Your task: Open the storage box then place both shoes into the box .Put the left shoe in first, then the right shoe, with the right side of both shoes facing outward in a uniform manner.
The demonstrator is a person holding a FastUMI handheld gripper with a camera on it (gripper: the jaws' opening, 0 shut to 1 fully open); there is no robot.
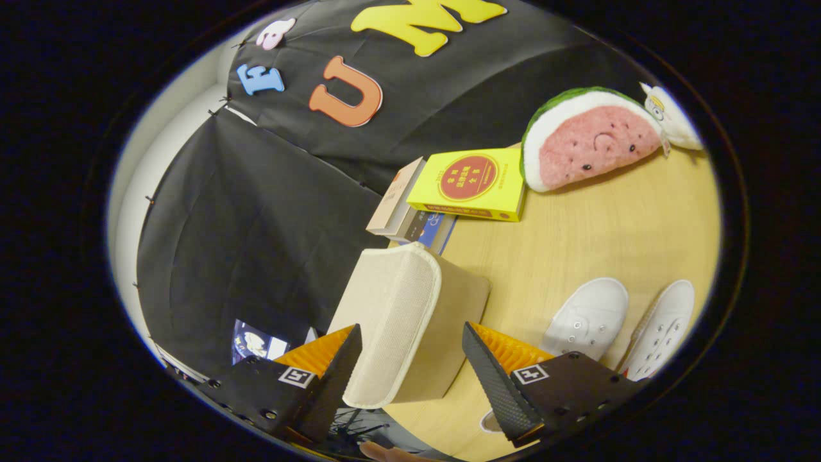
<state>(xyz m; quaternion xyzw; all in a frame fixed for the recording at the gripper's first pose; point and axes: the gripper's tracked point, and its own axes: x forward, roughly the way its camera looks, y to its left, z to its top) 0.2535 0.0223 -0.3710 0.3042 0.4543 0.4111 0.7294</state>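
Gripper view, tilted; entries run left to right.

Behind the left finger: black booth cloth, with a small dark printed card or booklet (256, 343) low against it, details too small to read.

Tool (410, 378): fingers spread wide, black textured pads facing inward, orange ribbed backing behind each. One finger pad (337, 378) sits at the left face of the storage box; whether it touches cannot be told. The other pad (494, 385) stands clear of the box's right side, with bare bench between. Nothing is pinched.

Storage box (410, 321): beige fabric, stands on the near edge of the bench, between the fingers and reaching beyond them. The woven lid panel with its cream piping lies flat against the box body; box reads as closed.

Beyond the box: a stack of books (410, 215) lying on the bench near the cloth wall. A yellow book (471, 183) with a red round emblem lies just beside the stack's right and partly over it.

Bench (596, 237): light wood, bare in the middle.

Right of the yellow book: watermelon-slice plush (587, 138), touching the book's corner, green rind upward. A small white plush (670, 115) lies against its far right end.

Right of the tool: two white shoes on the bench, well apart from the box. Nearer shoe (587, 317) just beyond the right finger; second shoe (664, 327) just beside it, toes pointing away from the tool. Both outside the box.
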